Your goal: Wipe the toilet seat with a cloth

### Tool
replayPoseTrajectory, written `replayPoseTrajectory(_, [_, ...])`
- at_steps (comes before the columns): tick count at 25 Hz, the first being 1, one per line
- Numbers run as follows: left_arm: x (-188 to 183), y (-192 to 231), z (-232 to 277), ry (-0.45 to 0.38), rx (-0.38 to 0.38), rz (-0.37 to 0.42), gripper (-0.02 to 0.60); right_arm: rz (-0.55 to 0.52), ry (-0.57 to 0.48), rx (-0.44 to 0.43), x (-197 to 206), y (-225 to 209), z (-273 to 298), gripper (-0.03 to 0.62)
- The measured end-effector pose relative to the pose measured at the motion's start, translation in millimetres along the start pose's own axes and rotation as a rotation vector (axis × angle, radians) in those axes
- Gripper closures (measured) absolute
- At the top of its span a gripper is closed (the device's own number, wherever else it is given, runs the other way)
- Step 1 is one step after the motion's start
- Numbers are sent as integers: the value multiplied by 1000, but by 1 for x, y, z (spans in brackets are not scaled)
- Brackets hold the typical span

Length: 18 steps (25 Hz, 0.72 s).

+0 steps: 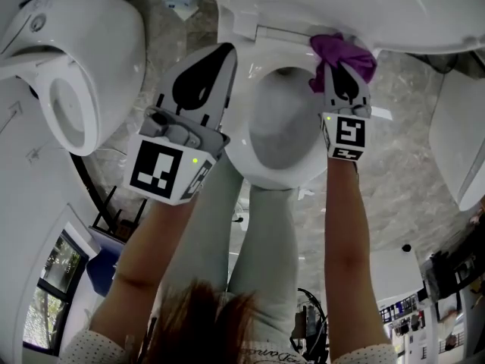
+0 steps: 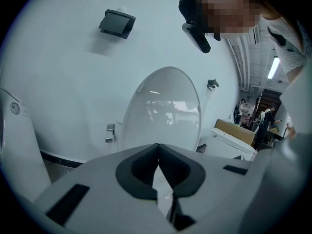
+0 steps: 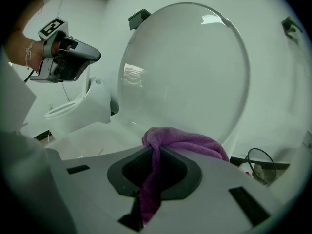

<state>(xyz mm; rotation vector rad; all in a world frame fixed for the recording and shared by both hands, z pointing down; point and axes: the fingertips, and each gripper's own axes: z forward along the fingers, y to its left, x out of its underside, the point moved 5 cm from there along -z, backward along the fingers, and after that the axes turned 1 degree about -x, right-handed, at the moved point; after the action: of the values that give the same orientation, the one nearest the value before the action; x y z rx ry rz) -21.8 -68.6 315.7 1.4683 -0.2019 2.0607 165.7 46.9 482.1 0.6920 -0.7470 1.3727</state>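
A white toilet stands in the middle, with its seat (image 1: 241, 144) down and its lid (image 1: 356, 6) raised. My right gripper (image 1: 342, 67) is shut on a purple cloth (image 1: 339, 50), which rests at the seat's rear right, near the hinge. In the right gripper view the cloth (image 3: 187, 141) bunches out over the jaws in front of the lid (image 3: 190, 72). My left gripper (image 1: 222, 53) hangs over the seat's left side, shut with nothing in it. Its tips (image 2: 157, 147) meet in front of the lid (image 2: 165, 111).
A second toilet (image 1: 72, 74) stands to the left and another white fixture (image 1: 458, 131) to the right. The person's legs (image 1: 250, 241) are in front of the bowl. A black cable (image 3: 261, 162) lies on the floor by the toilet's base.
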Motion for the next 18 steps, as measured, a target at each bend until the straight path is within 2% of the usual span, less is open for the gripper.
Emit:
replayPoseTrajectory(8, [2,-11,-8,-11,3,-3,578,-48,32,-40,6,-4,-8,545])
replayPoseTrajectory(18, [10,-23,-17,-9,-3,-18,578,-137,98,-217,18,-6,-18,545])
